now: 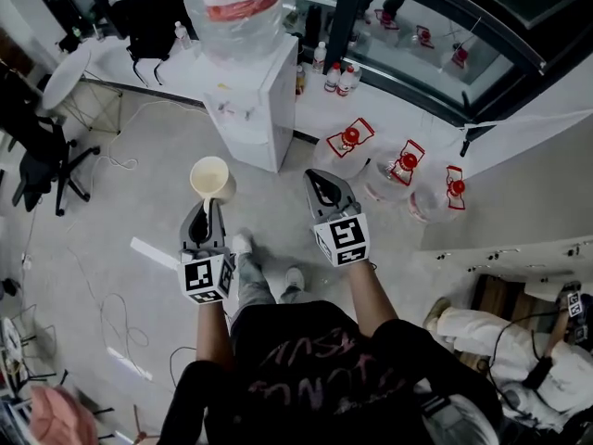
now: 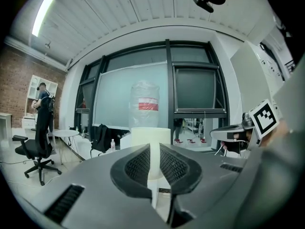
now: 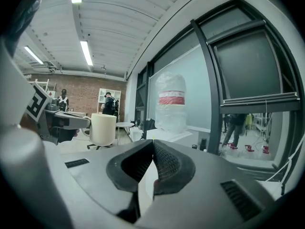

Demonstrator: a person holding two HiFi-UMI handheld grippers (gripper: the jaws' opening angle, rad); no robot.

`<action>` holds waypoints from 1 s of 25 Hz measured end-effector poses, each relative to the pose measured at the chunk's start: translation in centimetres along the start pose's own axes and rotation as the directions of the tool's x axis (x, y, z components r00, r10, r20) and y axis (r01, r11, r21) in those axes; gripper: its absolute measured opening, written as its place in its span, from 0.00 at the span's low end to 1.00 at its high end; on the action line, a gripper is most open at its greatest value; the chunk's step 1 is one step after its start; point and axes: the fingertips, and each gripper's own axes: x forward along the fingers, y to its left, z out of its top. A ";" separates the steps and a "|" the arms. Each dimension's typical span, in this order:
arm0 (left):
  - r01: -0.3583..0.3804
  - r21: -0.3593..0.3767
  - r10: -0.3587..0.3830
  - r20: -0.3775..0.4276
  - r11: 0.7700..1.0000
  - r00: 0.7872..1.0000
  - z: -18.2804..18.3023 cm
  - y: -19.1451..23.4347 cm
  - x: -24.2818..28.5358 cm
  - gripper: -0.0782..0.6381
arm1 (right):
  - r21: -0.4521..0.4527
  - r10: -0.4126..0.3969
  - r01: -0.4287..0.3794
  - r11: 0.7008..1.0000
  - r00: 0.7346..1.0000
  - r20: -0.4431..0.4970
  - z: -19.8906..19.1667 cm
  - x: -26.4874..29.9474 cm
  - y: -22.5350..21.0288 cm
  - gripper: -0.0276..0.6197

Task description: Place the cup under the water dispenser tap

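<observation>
Cream, smooth and round, the cup [image 1: 211,178] is pinched by its thin handle in my left gripper [image 1: 208,209], with the boxy white water dispenser [image 1: 255,109] at twelve o'clock. My right gripper [image 1: 322,182] has bumpy black jaws pressed together, empty.

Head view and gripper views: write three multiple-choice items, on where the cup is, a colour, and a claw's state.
1. The cup is: A) in the left claw; B) in the right claw; C) on the bottle.
2. The bottle's label is: A) blue; B) red; C) green.
3. The right claw is: A) shut, empty; B) wide open; C) shut on the cup.
Answers: 1 A, the left claw pinches the handle; 2 B, a red band shows; 3 A, its jaws meet on nothing.
</observation>
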 end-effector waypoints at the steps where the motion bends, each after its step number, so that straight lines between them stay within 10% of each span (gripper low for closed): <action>1: 0.002 0.001 -0.002 0.000 1.000 1.000 -0.1 0.4 0.6 0.17 | -0.001 -0.003 0.003 1.000 1.000 -0.002 -0.1 0.7 -0.1 0.07; 25: 0.079 -0.017 -0.080 -0.049 0.997 0.996 -10.4 7.5 17.7 0.17 | 0.056 -0.030 0.035 0.998 0.995 -0.100 -9.9 17.1 -3.1 0.07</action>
